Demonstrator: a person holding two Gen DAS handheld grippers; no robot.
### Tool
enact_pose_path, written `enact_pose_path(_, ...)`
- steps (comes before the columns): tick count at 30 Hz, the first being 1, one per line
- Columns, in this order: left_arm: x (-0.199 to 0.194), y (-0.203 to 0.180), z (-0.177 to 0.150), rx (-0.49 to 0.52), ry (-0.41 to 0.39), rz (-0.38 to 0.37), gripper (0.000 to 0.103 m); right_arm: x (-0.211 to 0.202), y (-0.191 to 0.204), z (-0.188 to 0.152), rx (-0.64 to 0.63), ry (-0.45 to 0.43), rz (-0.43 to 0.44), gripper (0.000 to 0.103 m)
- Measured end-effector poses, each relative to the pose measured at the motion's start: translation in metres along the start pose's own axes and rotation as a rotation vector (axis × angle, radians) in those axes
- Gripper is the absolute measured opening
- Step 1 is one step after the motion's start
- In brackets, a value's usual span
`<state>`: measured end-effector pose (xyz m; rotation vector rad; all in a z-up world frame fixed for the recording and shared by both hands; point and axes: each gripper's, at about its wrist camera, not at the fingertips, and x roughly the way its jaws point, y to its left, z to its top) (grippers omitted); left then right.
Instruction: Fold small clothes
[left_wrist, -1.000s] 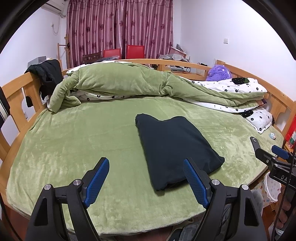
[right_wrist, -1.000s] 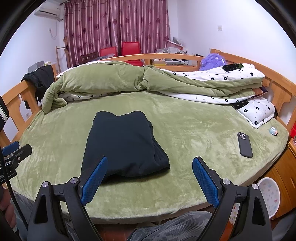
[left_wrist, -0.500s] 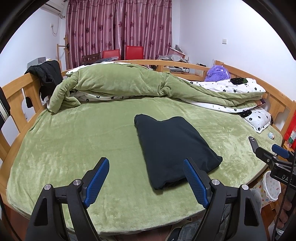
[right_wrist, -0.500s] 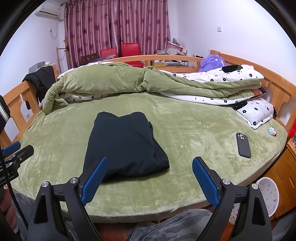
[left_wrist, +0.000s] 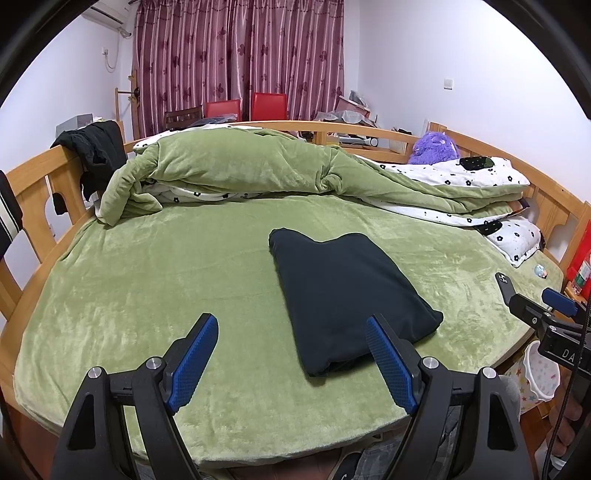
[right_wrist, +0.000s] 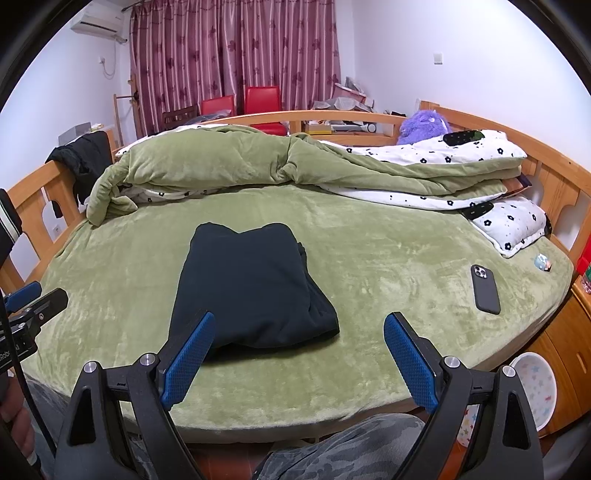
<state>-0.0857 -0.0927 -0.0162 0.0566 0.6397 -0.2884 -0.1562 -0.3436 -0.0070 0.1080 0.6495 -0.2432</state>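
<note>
Beyond open jaws, folded garment (left_wrist: 343, 291)

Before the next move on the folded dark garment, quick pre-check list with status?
1. Left hand-held gripper open, nothing between the pads: ok.
2. Right hand-held gripper open, nothing held: ok.
3. Dark garment folded into a compact block, flat on the green blanket: ok.
4. Layers aligned: not ok, edges splay at its near right corner.
5. Phone lies apart from the garment: ok.
6. More clothes waiting to fold: cannot tell.
</note>
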Motion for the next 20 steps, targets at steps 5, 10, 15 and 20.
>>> enact_pose_path(5,0.0,0.0,0.0,0.0,-0.001,0.0,0.081,-0.004,0.003,0.001,0.001,-0.003,0.005,0.091)
enact_pose_path(10,-0.001,0.0,-0.001,-0.001,-0.004,0.0,0.081,-0.006,0.004,0.001,0.0,-0.007,0.005,0.091)
enact_pose_path(15,-0.004,0.0,0.001,-0.001,-0.008,-0.001,0.081,-0.006,0.004,0.0,0.0,-0.007,0.005,0.091)
enact_pose_path(20,-0.012,0.001,0.004,-0.001,-0.011,0.001,0.081,-0.011,0.009,0.0,-0.002,-0.014,0.009,0.091)
